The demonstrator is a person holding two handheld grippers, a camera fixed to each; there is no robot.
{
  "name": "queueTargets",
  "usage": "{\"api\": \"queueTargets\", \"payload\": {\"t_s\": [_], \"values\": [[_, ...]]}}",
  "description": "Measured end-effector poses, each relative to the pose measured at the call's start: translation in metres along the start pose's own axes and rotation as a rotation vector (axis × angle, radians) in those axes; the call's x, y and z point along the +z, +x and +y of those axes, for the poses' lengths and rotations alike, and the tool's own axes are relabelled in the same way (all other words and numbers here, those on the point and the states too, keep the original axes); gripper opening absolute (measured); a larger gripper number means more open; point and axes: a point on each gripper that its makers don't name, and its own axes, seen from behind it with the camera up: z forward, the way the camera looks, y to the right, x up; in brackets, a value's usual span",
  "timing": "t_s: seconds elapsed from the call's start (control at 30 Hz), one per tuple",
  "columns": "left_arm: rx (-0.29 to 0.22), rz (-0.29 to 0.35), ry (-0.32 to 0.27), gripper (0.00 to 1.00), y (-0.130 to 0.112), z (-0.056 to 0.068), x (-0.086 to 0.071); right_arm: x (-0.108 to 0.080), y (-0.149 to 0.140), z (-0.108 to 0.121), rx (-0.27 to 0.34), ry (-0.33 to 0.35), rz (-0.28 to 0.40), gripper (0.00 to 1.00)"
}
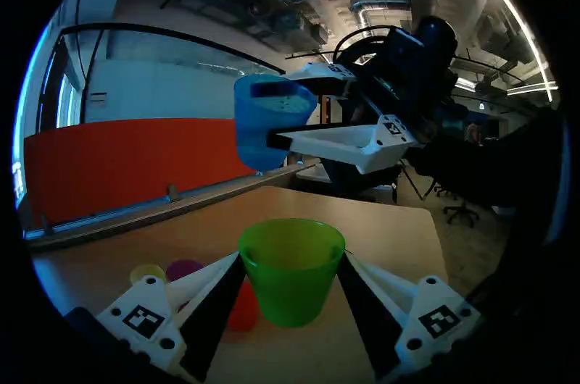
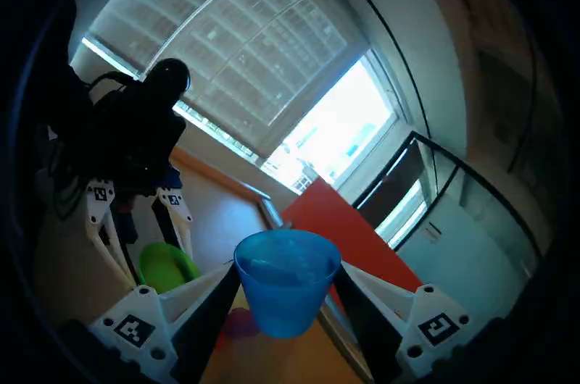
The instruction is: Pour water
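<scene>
A green cup (image 1: 291,275) stands upright between the fingers of my left gripper (image 1: 290,261), which is shut on it just above the wooden table (image 1: 384,228); it looks empty. Higher up and farther off hangs a blue cup (image 1: 268,123), leaning slightly toward me, with my right gripper (image 1: 279,109) shut on it. In the right gripper view the blue cup (image 2: 288,293) sits between my right gripper (image 2: 288,272) fingers with water in it. Lower left in that view are the green cup (image 2: 165,266) and my left gripper (image 2: 163,268).
Small yellow (image 1: 147,272), purple (image 1: 183,268) and red (image 1: 243,310) cups stand on the table by my left finger. A red wall panel (image 1: 130,159) with a metal rail runs along the table's far edge. An office chair (image 1: 460,206) stands past the right edge.
</scene>
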Motion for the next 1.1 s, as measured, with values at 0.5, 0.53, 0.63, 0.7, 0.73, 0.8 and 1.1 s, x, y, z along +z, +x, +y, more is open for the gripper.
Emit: {"api": "queueTargets", "payload": {"t_s": [0.5,0.53,0.63,0.7,0.73,0.8,1.1], "values": [[0.007,0.016,0.010,0.85,0.008,-0.008,0.002,0.007,0.007,0.007,-0.119,-0.004,-0.011,0.90],[0.008,0.017,0.011,0.85,0.009,-0.009,0.002,0.008,0.007,0.008,-0.126,-0.004,-0.013,0.90],[0.011,0.019,0.012,0.85,0.010,-0.010,0.002,0.009,0.006,0.009,-0.147,-0.005,-0.017,0.90],[0.012,0.022,0.013,0.85,0.012,-0.011,0.003,0.010,0.006,0.010,-0.162,-0.004,-0.021,0.90],[0.012,0.024,0.013,0.85,0.013,-0.011,0.003,0.010,0.006,0.010,-0.170,-0.005,-0.023,0.90],[0.010,0.028,0.014,0.85,0.015,-0.012,0.003,0.011,0.007,0.011,-0.187,-0.006,-0.026,0.90],[0.011,0.032,0.013,0.85,0.015,-0.013,0.005,0.015,0.010,0.014,-0.256,-0.011,-0.032,0.90]]}}
